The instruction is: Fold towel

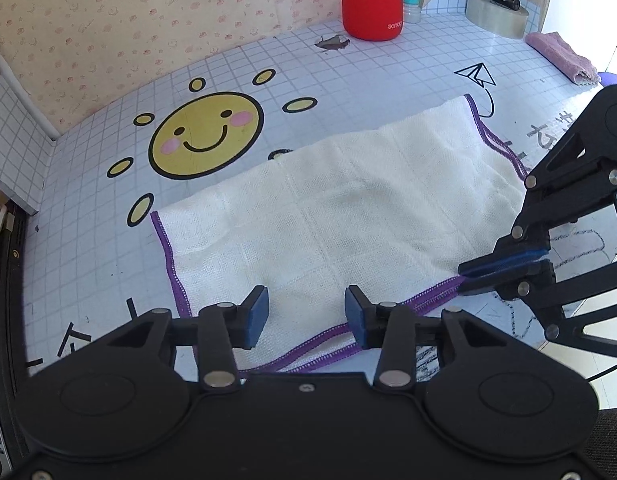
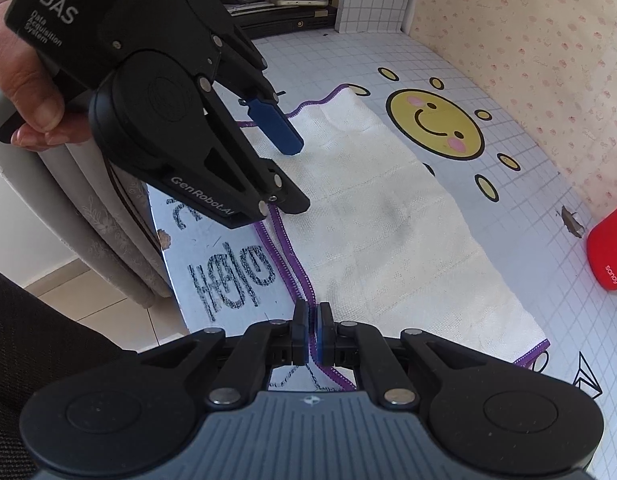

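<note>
The white towel (image 1: 348,208) lay folded flat on the worktop (image 1: 368,68). The right tongs (image 2: 312,322) pinched its purple hem; the left tongs (image 1: 306,314) hovered open over the same hem, gripping nothing.

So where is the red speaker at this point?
The red speaker stands at the far edge of the table against the wallpapered wall, beyond the towel, beside a teal-capped bottle; in the right wrist view it sits at the right edge.

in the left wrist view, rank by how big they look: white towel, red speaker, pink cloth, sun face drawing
1. white towel
2. sun face drawing
3. red speaker
4. pink cloth
The speaker and cloth lie farther from the camera, so this ranks apparent size only.
</note>
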Tool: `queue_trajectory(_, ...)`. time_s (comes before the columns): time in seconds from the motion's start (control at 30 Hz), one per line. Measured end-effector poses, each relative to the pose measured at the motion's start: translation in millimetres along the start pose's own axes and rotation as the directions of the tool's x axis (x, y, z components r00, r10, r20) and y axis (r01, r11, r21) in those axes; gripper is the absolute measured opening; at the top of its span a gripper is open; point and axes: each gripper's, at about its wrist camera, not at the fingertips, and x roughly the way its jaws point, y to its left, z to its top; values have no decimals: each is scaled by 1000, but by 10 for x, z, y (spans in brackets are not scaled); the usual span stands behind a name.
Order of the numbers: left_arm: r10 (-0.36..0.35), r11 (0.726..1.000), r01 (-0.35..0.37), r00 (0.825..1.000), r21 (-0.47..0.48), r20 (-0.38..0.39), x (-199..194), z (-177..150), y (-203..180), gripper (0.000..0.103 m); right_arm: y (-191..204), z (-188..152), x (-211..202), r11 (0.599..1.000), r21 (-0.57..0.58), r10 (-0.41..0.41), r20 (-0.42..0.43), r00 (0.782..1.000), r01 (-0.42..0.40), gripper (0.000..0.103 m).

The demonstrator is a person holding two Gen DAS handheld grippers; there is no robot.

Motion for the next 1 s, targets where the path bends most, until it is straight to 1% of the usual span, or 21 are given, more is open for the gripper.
queue_trajectory(0.03,0,1000,0,1000,4,2,-10,-18,-8,45,1,-6,1,1000,1,-2,-4,1000,2,5)
queue_trajectory(0.1,3,1000,-3,1000,19,3,-35,-55,-28,46,-28,-12,-21,1000,28,-1,-8,1000,1,11)
queue_trajectory(0.17,12,999,-12,1000,34,5,-60,-73,-45,46,-87,-24,-54,997,71,-1,-4,1000,1,25)
queue_trajectory(0.2,13,999,-13,1000,37,5,-69,-76,-47,46,-120,-30,-73,996,93,0,-1,1000,1,27)
queue_trajectory(0.33,5,999,-5,1000,36,-1,-94,-77,-43,46,-292,-69,-173,981,195,-9,25,1000,4,27)
queue_trajectory(0.43,-2,999,2,1000,35,15,-154,-47,-40,46,-444,-84,-220,962,273,-25,40,999,13,28)
queue_trajectory(0.57,3,999,-4,999,37,35,-200,28,-31,46,-553,-96,-276,947,322,-19,40,999,5,28)
queue_trajectory(0.67,1,1000,-3,999,31,46,-206,74,-13,47,-511,-130,-311,952,306,2,34,999,-12,28)
queue_trajectory(0.73,-2,1000,1,999,30,45,-190,97,-13,47,-435,-159,-294,964,263,27,1,1000,-26,28)
queue_trajectory(0.83,-10,999,9,999,39,47,-157,135,-39,47,-354,-211,-288,974,225,28,-34,999,-20,28)
queue_trajectory(0.93,-14,998,11,998,54,58,-117,197,-90,47,-340,-242,-331,973,230,43,-27,999,-36,28)
queue_trajectory(1.0,-26,998,23,998,53,62,-82,250,-120,47,-359,-238,-367,969,247,27,-10,1000,-23,28)
